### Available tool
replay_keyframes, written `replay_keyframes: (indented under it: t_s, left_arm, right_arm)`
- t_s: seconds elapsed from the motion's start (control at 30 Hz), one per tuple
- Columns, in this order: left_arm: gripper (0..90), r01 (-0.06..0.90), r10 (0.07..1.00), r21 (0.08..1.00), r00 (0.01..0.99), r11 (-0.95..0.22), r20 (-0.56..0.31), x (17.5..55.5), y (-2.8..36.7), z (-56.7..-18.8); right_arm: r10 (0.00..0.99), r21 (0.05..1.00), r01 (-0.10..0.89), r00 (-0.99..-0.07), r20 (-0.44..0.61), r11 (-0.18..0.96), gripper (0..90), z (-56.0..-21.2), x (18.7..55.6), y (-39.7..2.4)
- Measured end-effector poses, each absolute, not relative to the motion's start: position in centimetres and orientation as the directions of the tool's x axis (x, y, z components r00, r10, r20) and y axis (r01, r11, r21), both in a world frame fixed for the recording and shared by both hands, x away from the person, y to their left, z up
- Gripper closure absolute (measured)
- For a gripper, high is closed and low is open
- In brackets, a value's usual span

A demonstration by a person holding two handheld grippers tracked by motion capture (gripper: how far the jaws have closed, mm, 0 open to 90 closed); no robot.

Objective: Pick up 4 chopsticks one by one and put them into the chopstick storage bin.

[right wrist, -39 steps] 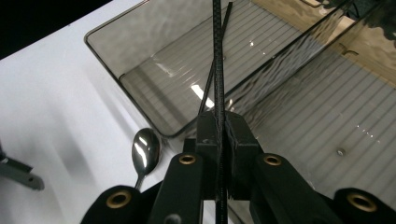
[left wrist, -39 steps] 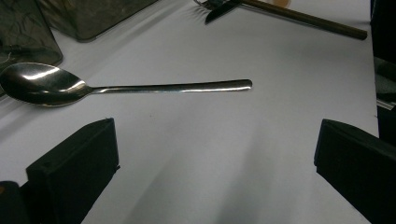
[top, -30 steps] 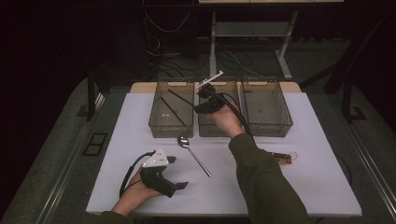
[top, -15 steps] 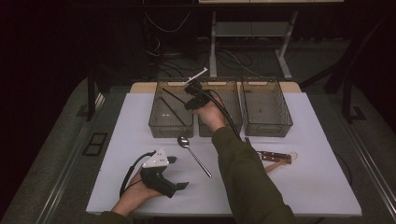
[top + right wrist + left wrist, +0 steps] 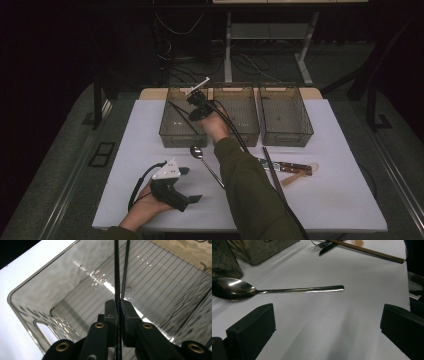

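Note:
My right gripper (image 5: 196, 106) hangs over the left clear bin (image 5: 172, 136), reaching in from the bin's right side. In the right gripper view its pads (image 5: 111, 311) pinch a thin black stick (image 5: 116, 270) that points down into the bin (image 5: 30, 290). The jaws have just eased apart slightly, with the stick still between them. A second thin dark line runs beside the stick; I cannot tell whether it is another stick or a reflection. My left gripper (image 5: 189, 199) rests on the white table near the front, open (image 5: 327, 322) with nothing between its jaws. A steel spoon (image 5: 239, 288) lies just ahead of it.
Three clear bins stand in a row at the back: left, middle (image 5: 240, 136) and right (image 5: 286, 136). The spoon (image 5: 200, 154) lies in front of the bins. Right of the forearm lie a wooden-handled knife (image 5: 290, 167), a long brown stick (image 5: 272, 170) and a pale wooden utensil (image 5: 300, 175).
The right hand has carried the stick leftwards from over the middle bin to the left bin and sunk a little. The left hand has stayed in place.

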State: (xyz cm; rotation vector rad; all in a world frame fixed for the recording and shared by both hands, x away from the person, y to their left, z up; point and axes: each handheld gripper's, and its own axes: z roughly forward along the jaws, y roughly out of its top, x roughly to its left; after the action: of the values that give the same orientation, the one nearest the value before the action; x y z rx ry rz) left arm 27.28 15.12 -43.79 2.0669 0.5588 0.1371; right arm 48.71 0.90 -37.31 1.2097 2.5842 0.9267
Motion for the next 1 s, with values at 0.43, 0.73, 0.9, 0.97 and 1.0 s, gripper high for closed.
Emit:
replay_keyframes:
  t_s: [0.43, 0.73, 0.9, 0.97, 1.0]
  left_arm:
    - [0.0, 0.332, 0.443, 0.835, 0.888, -0.438, -0.121, 27.3, 15.2, -43.8]
    - [0.0, 0.332, 0.444, 0.836, 0.888, -0.438, -0.12, 27.3, 15.3, -43.8]
    - [0.0, 0.333, 0.444, 0.834, 0.888, -0.439, -0.12, 27.4, 15.3, -43.8]
    - [0.0, 0.332, 0.444, 0.834, 0.888, -0.441, -0.119, 27.4, 15.3, -43.8]
    - [0.0, 0.331, 0.443, 0.834, 0.889, -0.441, -0.118, 27.4, 15.4, -43.8]
  right_arm:
    - [0.731, 0.653, 0.61, -0.671, 0.125, 0.448, 53.9, -35.0, 48.0, -0.9]
    - [0.703, 0.696, 0.564, -0.701, 0.119, 0.444, 42.1, -34.0, 46.5, -3.3]
    - [0.684, 0.709, 0.541, -0.72, 0.113, 0.453, 37.6, -33.5, 45.5, -4.9]
    - [0.678, 0.713, 0.54, -0.725, 0.124, 0.447, 35.9, -33.2, 45.1, -5.6]
    - [0.674, 0.715, 0.538, -0.728, 0.127, 0.446, 35.1, -33.2, 44.9, -5.9]
